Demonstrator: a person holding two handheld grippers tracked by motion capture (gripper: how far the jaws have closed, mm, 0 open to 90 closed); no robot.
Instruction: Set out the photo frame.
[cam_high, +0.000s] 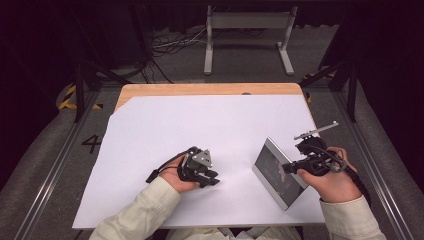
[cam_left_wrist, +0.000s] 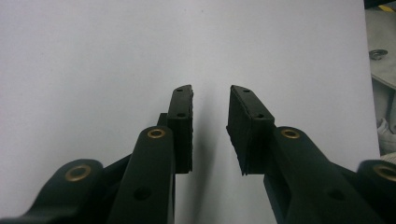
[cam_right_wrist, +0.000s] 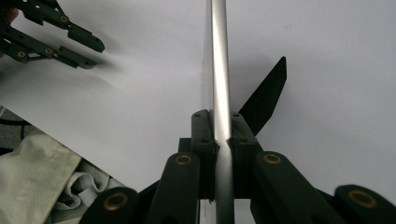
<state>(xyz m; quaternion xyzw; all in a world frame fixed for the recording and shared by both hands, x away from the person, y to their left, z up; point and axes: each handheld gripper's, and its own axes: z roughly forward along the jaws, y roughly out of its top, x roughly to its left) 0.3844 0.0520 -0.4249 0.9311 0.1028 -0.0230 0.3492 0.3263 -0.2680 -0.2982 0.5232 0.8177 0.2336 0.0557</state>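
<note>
Flanking frame (cam_high: 278, 172): left tongs (cam_high: 214, 179), bare sheet (cam_high: 200, 125).

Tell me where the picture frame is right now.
In the high view the picture frame stands tilted on the white sheet at the table's right side, its edge clamped in the right hand-held gripper, apart from the left hand-held gripper.

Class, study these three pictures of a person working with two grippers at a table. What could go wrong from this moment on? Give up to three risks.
1. The right gripper pinches the picture frame only by its thin silver edge, so the frame might twist or slip.
2. The frame stands tilted near the front edge of the white sheet; dropped, it could fall off the table.
3. The left gripper is open and apart, giving no support.
</note>
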